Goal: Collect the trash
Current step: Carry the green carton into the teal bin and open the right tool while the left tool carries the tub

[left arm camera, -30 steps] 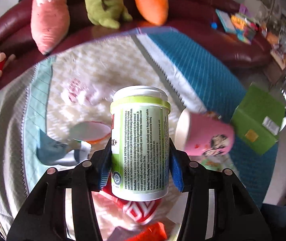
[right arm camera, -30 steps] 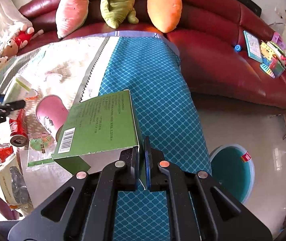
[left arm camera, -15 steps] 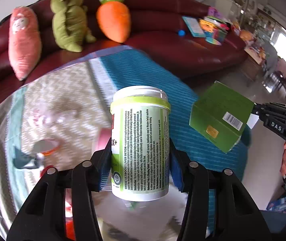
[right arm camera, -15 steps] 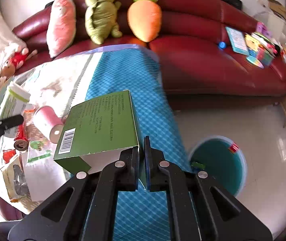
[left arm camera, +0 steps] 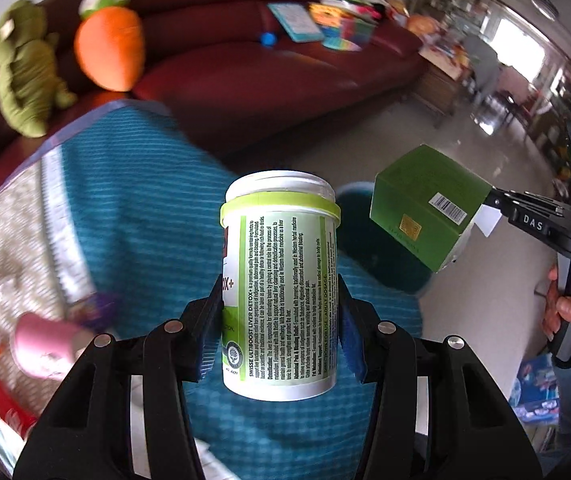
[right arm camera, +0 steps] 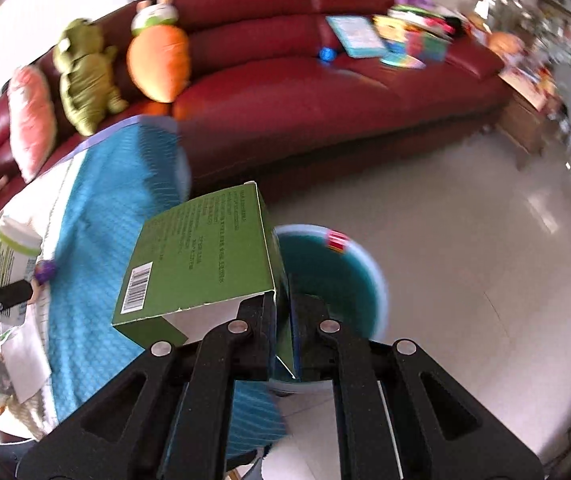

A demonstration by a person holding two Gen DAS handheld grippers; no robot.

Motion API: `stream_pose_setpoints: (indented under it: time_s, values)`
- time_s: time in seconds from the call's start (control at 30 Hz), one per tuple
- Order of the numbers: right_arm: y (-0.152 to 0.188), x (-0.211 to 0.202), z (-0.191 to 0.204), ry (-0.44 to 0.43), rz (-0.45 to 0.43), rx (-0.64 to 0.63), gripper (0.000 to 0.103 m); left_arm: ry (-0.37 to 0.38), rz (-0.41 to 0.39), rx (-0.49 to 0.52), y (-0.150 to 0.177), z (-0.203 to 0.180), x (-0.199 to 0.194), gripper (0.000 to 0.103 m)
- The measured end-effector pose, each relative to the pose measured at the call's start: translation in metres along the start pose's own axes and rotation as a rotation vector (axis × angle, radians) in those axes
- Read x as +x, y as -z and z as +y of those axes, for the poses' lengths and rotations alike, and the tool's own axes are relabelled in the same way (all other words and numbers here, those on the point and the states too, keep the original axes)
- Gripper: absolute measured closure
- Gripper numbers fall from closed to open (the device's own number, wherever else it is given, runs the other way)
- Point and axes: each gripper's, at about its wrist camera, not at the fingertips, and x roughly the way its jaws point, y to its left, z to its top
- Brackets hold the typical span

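My left gripper [left arm camera: 279, 312] is shut on a white supplement bottle [left arm camera: 279, 280] with a green label, held upright above the blue tablecloth edge. My right gripper [right arm camera: 283, 312] is shut on a flap of a green cardboard box [right arm camera: 201, 264], held over the floor beside a teal bin [right arm camera: 333, 272]. The box [left arm camera: 425, 204] also shows in the left wrist view, with the bin [left arm camera: 365, 236] partly hidden behind the bottle. The bottle [right arm camera: 9, 256] shows at the left of the right wrist view.
A table with a blue and beige cloth [left arm camera: 125, 208] holds a pink cup [left arm camera: 45, 344], a red can [left arm camera: 9, 412] and wrappers. A red sofa [right arm camera: 325, 92] with plush toys and books stands behind. Tiled floor [right arm camera: 485, 240] lies to the right.
Both grippers have swung right, away from the table, with the bottle and box still held. The bin is now right beside the box and behind the bottle.
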Motion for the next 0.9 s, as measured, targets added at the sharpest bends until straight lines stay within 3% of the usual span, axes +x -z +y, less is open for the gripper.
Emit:
stream_pose_setpoints:
  time_s: [0.17,0.33,0.4,0.43,0.47,0.63,0.9]
  values:
    - [0.008,0.019,-0.031,0.025,0.051,0.037,0.094,0.019,0.047,0.053,-0.014,-0.037,0.034,0.052]
    - [0.014,0.043,-0.038,0.014,0.124,0.04,0.088,0.037,0.089,0.086,-0.025,-0.061,0.064,0.052]
    - [0.014,0.051,-0.037,-0.005,0.144,0.039,0.075,0.044,0.101,0.091,-0.028,-0.063,0.074,0.052]
    - [0.015,0.054,-0.035,-0.006,0.154,0.035,0.058,0.048,0.105,0.093,-0.029,-0.065,0.078,0.052]
    - [0.015,0.056,-0.034,-0.004,0.153,0.032,0.048,0.05,0.108,0.094,-0.03,-0.066,0.081,0.052]
    - [0.013,0.058,-0.037,0.0,0.155,0.049,0.035,0.062,0.124,0.095,-0.032,-0.068,0.096,0.052]
    - [0.006,0.059,-0.036,-0.01,0.159,0.047,0.034,0.082,0.144,0.073,-0.033,-0.063,0.115,0.052]
